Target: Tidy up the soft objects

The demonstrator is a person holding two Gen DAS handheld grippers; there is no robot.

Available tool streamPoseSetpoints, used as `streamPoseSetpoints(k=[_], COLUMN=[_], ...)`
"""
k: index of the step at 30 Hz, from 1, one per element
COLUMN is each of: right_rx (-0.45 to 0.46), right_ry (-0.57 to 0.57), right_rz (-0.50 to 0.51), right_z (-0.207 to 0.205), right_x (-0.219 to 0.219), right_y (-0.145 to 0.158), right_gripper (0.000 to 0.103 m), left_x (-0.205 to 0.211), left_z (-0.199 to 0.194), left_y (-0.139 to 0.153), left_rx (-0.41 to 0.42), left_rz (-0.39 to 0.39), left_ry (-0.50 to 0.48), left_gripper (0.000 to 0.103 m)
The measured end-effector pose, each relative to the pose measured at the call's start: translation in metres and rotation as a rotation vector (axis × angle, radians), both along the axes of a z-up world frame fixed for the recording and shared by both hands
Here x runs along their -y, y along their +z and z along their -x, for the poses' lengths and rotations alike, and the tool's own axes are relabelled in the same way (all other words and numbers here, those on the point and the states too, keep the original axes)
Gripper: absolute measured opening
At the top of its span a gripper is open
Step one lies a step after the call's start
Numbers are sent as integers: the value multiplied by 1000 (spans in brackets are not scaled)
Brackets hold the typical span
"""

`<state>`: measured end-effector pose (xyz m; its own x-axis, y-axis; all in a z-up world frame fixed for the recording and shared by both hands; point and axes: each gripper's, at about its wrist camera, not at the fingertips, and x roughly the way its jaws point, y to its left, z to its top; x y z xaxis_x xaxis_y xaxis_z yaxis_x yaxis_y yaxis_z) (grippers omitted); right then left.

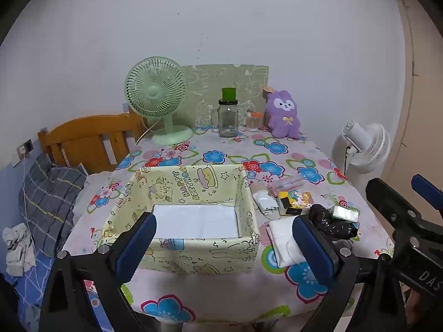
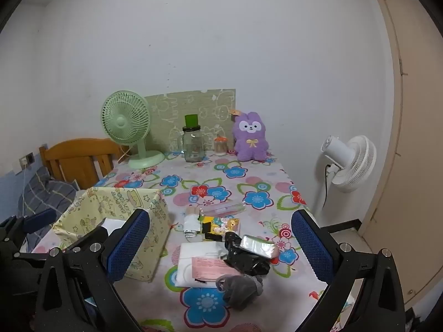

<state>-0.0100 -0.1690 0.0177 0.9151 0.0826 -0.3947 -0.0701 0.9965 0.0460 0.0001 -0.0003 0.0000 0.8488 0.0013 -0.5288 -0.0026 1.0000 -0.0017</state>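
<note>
A yellow cartoon-print fabric box (image 1: 182, 193) (image 2: 91, 221) stands open on the floral table, holding only a white liner. Right of it lies a pile of soft items: a white folded pack (image 2: 193, 260), a black plastic bag (image 2: 243, 257), a silver-wrapped pack (image 2: 259, 246), a grey sock (image 2: 241, 287), a pink pouch (image 2: 224, 209), a yellow cartoon packet (image 2: 221, 225) and a white roll (image 2: 191, 224). My left gripper (image 1: 224, 246) is open and empty, above the box's near edge. My right gripper (image 2: 221, 246) is open and empty, above the pile.
At the table's back stand a green desk fan (image 1: 157, 102), a glass jar with a green cup on it (image 1: 228, 116), a small jar (image 1: 253, 121) and a purple plush rabbit (image 1: 283, 114). A white floor fan (image 2: 349, 163) stands right. A bed with a wooden headboard (image 1: 91, 138) is left.
</note>
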Motion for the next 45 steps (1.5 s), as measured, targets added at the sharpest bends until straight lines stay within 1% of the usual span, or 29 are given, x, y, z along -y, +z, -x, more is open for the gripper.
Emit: streamPoseSetpoints(k=[2, 3, 5, 7, 10, 14, 15, 18, 21, 24, 40, 42, 45], right_rx=[-15, 3, -3, 0, 4, 1, -10, -12, -16, -19, -11, -11, -14], right_ry=[-1, 2, 2, 1, -6, -11, -13, -11, -8, -10, -6, -6, 2], right_rz=[-2, -2, 1, -6, -16, -31, -35, -24, -29, -38, -39, -38, -41], right_z=[-2, -1, -2, -2, -4, -3, -5, -5, -5, -5, -1, -1, -1], right_x=[1, 1, 1, 1, 3, 5, 7, 6, 7, 6, 5, 5, 6], right_y=[1, 2, 2, 3, -3, -7, -2, -3, -4, -4, 2, 2, 3], right_gripper=[103, 103, 103, 103, 103, 103, 103, 103, 103, 103, 103, 103, 103], left_x=[0, 0, 7, 12, 14, 13, 13, 13, 16, 18, 10, 10, 8], left_z=[0, 1, 2, 3, 2, -3, -4, -7, -5, -4, -5, -5, -7], left_y=[0, 0, -3, -3, 0, 1, 1, -3, -1, 0, 4, 3, 2], left_rx=[6, 11, 17, 21, 30, -1, -15, -39, -18, -7, 5, 4, -11], left_rz=[-9, -15, -27, -22, -25, -10, -8, -8, -25, -23, -23, -30, -23], left_ry=[4, 4, 7, -1, 8, -2, -3, -7, -1, -1, 11, 36, 43], left_gripper=[99, 99, 99, 99, 99, 99, 99, 99, 99, 99, 99, 99, 99])
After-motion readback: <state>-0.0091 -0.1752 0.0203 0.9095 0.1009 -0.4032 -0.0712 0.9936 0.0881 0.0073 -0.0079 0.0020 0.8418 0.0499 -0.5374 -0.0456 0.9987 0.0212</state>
